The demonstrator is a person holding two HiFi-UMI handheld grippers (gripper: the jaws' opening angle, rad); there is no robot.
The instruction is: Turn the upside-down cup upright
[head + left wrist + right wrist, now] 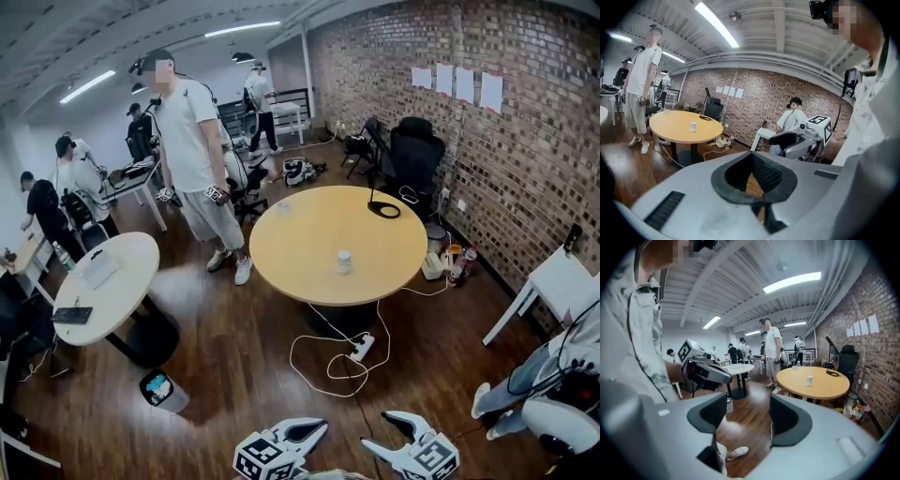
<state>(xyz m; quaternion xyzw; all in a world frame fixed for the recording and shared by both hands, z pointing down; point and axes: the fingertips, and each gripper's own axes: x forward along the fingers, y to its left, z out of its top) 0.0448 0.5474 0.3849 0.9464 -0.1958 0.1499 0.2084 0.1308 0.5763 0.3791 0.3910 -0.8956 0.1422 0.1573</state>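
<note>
Since the small white cup [344, 262] shows only as a pale stub near the middle of the round tan wooden table [281, 246], its orientation cannot be read; no view tells mouth up from mouth down. It stands alone, well apart from the black ring-based lamp [382, 208] at the table's far edge.

Handling, judged: small, so probably light and easily tipped or pushed along the smooth top. The wall looks stiff and plain and may be slippery under the pads. Material not readable, so treat as breakable. If it does stand mouth down, the best hold is across the side wall at about mid-height, pads on opposite sides, leaving room for the wrist to roll it over; a hold at the rim risks a skid.

Below the table, a white power strip [361, 349] and looped white cable lie on the dark wooden floor. A person in a white T-shirt [187, 131] stands just beside the table's left edge.

Both grippers are low in the head view, well apart from table and cup. Left gripper [319, 433]: pads drawn in to a meeting point, nothing between. Right gripper [377, 429]: jaws narrowly apart, bare floor showing in the gap, holding nothing.
</note>
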